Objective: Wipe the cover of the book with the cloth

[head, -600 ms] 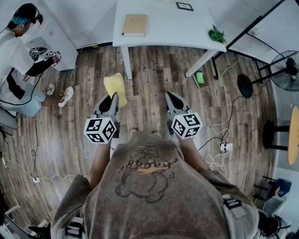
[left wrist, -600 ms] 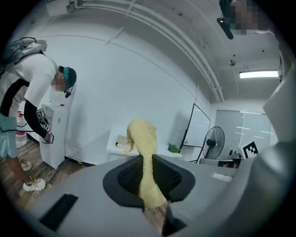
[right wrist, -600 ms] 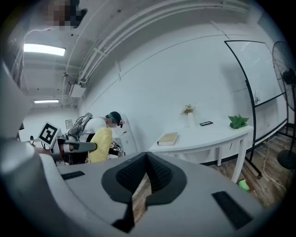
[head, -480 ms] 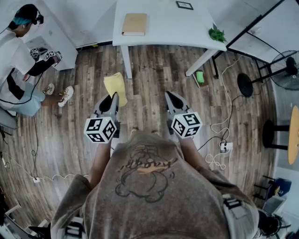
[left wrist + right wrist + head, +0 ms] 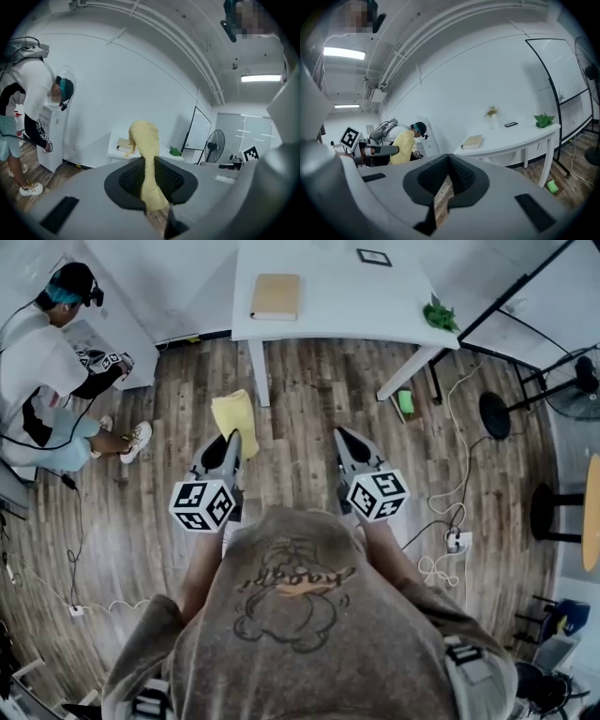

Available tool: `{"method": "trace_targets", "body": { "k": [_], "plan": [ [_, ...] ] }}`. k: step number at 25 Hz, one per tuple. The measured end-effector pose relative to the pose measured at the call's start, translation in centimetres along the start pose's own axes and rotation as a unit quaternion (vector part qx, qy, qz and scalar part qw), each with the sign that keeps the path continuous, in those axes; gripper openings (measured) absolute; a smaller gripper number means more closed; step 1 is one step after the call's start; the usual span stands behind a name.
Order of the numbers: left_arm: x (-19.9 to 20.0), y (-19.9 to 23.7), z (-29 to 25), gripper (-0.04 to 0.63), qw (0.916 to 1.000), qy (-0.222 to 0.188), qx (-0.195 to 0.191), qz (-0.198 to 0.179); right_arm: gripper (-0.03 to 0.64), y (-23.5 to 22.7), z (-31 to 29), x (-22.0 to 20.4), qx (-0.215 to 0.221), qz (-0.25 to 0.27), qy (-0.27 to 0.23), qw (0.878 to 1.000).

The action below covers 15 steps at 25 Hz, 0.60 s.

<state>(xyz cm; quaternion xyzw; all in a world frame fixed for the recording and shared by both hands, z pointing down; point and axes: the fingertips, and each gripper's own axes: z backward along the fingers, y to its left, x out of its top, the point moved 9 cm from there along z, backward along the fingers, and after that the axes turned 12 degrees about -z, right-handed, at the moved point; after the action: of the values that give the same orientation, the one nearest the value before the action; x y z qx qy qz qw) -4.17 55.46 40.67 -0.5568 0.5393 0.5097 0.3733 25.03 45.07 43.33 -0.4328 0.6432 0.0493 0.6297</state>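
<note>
Wood floor (image 5: 300, 399), white table (image 5: 337, 306) (book (image 5: 276, 296) on it)

We see a white table (image 5: 337, 310) at twelve o'clock in the head view, standing on a wood-plank floor (image 5: 300, 409). The tan book (image 5: 276, 296) lies closed and flat on its nine o'clock half. A small dark flat object (image 5: 374, 257) lies well apart at the book's two o'clock, and a green plant (image 5: 439, 313) sits at the table's three o'clock end. On the floor, a small green object (image 5: 405, 401) lies beside a table leg, and a white power strip (image 5: 456, 541) lies at three o'clock.
</note>
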Motion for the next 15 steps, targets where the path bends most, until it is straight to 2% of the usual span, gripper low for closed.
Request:
{"method": "trace_targets", "body": {
  "k": [8, 15],
  "plan": [
    [0.4, 2.6, -2.6, 0.052, 0.9999, 0.002, -0.015, -0.005, 0.002, -0.7, -2.7, 0.1, -0.015, -0.017, -0.007, 1.000],
    [0.8, 5.0, -8.3, 0.052, 0.9997, 0.005, -0.023, -0.004, 0.002, -3.4, -8.4, 2.0, -0.007, -0.031, -0.009, 0.999]
  ]
}}
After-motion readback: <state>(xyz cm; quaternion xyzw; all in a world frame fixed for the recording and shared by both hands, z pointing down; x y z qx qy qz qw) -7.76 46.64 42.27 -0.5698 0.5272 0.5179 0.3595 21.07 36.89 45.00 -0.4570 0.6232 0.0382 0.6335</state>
